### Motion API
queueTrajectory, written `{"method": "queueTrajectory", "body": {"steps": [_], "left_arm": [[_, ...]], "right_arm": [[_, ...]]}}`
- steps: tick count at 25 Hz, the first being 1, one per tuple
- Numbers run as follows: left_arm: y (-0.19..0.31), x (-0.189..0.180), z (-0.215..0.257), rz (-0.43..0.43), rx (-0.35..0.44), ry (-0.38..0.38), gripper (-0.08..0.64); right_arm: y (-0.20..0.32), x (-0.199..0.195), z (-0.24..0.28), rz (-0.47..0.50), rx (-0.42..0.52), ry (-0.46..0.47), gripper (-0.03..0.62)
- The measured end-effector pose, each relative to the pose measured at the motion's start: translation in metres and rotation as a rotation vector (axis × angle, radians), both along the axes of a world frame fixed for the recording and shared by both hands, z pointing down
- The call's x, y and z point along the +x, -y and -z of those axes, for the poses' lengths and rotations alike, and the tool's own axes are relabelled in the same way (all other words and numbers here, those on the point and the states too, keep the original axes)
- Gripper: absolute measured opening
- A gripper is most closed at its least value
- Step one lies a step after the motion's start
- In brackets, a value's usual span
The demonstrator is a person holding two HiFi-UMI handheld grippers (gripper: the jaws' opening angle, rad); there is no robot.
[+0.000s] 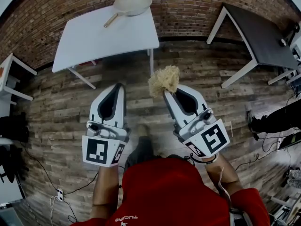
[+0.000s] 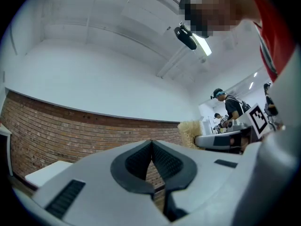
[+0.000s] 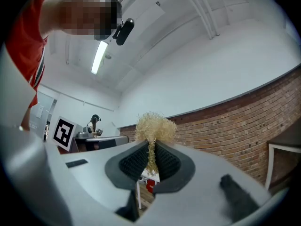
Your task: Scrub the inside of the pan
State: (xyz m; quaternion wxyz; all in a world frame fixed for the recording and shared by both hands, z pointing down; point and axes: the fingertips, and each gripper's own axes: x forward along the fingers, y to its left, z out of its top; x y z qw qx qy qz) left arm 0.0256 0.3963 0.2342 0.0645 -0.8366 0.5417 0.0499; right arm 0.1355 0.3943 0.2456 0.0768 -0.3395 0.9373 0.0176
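**Scrubber clamped in right gripper; pan well apart on far table**

Nearest the camera, a red shirt point(image 1: 169, 192) is cut off by the lower edge of the head view. Only parts of the forearms point(image 1: 104, 187) are seen, and the hands are hidden under the two grippers.

The left gripper point(image 1: 121, 86) is held over the wooden floor point(image 1: 61, 107). In its own view its jaws are seen pressed together at the tips, with nothing between them.

The right gripper point(image 1: 167, 94) is held just beside it. Its jaws are closed on a pale, straw-coloured fibrous scrubber point(image 3: 155, 126). A thin strand is pinched between the pads, and the bushy tuft stands clear above the tips. The part of the scrubber below the pads cannot be made out.

Farther off, a white table point(image 1: 94, 36) stands against a brick wall point(image 1: 188, 8). The pan point(image 1: 133, 4) lies on the table's far right corner, upright, well apart from both grippers. Its handle points toward the table's middle. Its pale inside is seen at a shallow angle and is too small for any contents to be told.

To the right, a dark table point(image 1: 263, 36) is partly cut off by the picture's edge.
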Motion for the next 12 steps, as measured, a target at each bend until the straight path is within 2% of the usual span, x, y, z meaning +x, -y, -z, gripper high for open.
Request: {"method": "queueTrajectory", "body": {"steps": [12], "left_arm": [[0.135, -0.076, 0.002, -0.052, -0.003, -0.007, 0.014]], "right_arm": [[0.127, -0.069, -0.001, -0.064, -0.029, -0.022, 0.049]]}}
